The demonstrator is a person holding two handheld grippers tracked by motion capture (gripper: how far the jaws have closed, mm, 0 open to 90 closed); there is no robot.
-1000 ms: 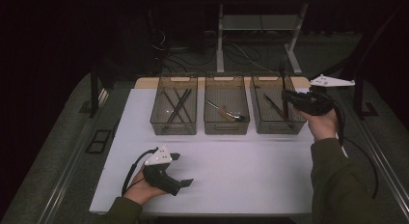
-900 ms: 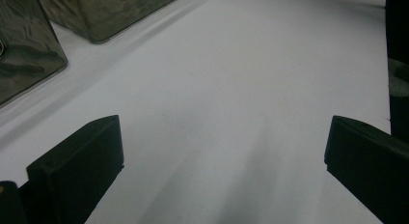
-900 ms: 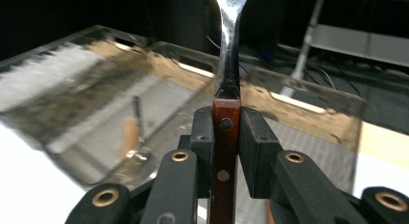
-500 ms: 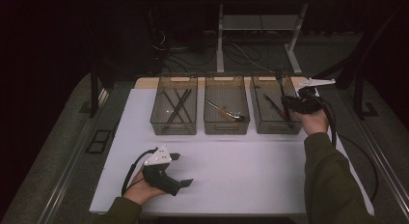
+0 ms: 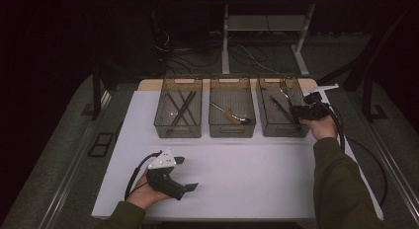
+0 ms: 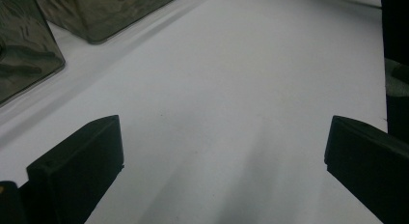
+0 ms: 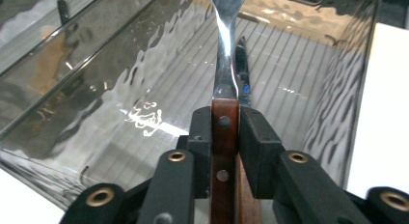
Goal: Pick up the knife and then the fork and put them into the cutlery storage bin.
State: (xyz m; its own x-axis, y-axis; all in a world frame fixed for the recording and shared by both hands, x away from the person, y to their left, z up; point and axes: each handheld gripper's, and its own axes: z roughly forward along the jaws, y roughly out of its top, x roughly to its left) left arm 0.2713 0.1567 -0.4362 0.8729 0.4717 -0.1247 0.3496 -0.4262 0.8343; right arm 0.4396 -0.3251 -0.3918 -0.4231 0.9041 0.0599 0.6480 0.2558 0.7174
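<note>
The right gripper (image 7: 225, 132) has sunk into the right bin (image 5: 279, 124), jaws easing yet clamping a wooden-handled utensil (image 7: 226, 79); the left gripper (image 6: 222, 156) gapes empty near the tabletop's (image 5: 247, 165) front edge.

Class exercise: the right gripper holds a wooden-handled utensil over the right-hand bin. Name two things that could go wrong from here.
1. The right gripper pinches only the narrow wooden handle of the utensil; its fingers have just been opening, so it might slip or drop askew.
2. A dark utensil already lies in the right bin, so the new one may land across it or strike the bin wall.
</note>
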